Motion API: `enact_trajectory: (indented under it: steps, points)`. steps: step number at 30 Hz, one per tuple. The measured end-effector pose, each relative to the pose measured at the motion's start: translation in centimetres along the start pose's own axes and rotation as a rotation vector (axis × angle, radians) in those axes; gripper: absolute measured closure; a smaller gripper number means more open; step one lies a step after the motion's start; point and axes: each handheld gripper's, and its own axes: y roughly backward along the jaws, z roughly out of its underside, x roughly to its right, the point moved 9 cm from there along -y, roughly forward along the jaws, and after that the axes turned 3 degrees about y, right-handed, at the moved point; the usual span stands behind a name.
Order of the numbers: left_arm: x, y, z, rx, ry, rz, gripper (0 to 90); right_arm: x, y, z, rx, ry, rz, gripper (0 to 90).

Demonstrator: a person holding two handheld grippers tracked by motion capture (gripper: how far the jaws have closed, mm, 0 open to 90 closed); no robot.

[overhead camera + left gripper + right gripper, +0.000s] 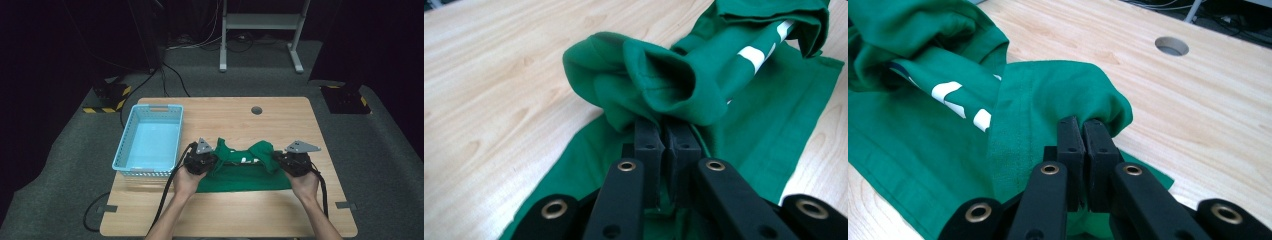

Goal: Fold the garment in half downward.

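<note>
A green garment [245, 170] lies on the near half of the wooden table [280, 120], just right of a light-blue basket [150, 137] — close to it but not touching, as far as the high view shows. The cloth's lower part is spread flat; the upper part is bunched and lifted at both ends, w/ white print visible in the middle.

Left gripper [210, 161] sits at the garment's left end, held in the person's left hand [186, 181]. In the left gripper view its jaws are pressed together on a fold of the green cloth, which bulges up & over the tips [667, 135]; the fabric runs away toward the top right, white marks on it.

Right gripper [278, 159] is at the garment's right end, in the right hand [304, 184]. In the right gripper view the jaws are likewise closed tight on a doubled edge of the cloth [1082, 131], the fold draped over the tips, the rest lying to the left on the table.

Both grippers are about level w/ each other, well apart, the cloth between them. A round hole [256, 110] in the tabletop lies beyond the garment, toward the far edge. Basket looks empty — only its pale floor shows.
</note>
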Motion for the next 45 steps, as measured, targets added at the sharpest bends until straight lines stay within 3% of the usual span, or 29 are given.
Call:
enact_trajectory:
  steps: [10, 21, 35, 39, 42, 43, 45]
  points:
    - [-0.1, -0.2, 2.4, -0.034, 0.016, 0.000, 87.6, -0.3, -0.6, 2.2, -0.021, -0.026, -0.002, 88.0]
    - [0.4, -0.9, 4.5, -0.089, -0.001, -0.007, 87.6, -0.8, -1.3, 4.4, -0.056, -0.015, 0.008, 87.7]
    - [0.4, -1.6, 6.4, -0.126, 0.037, -0.017, 87.0, -1.4, -1.8, 6.9, -0.088, -0.020, 0.018, 87.6]
    - [0.0, -1.7, 6.6, -0.119, 0.075, -0.048, 77.6, -1.5, -2.0, 7.3, -0.094, -0.031, 0.021, 85.4]
    - [-0.7, -1.6, 6.7, -0.102, 0.152, -0.059, 63.5, -1.3, -2.3, 7.4, -0.095, -0.044, 0.038, 72.2]
    - [-1.0, -1.7, 6.8, -0.100, 0.167, -0.069, 56.5, -1.1, -2.3, 7.4, -0.093, -0.051, 0.046, 66.0]
    - [-1.2, -1.8, 6.9, -0.094, 0.181, -0.079, 51.6, -0.9, -2.4, 7.5, -0.092, -0.061, 0.049, 60.6]
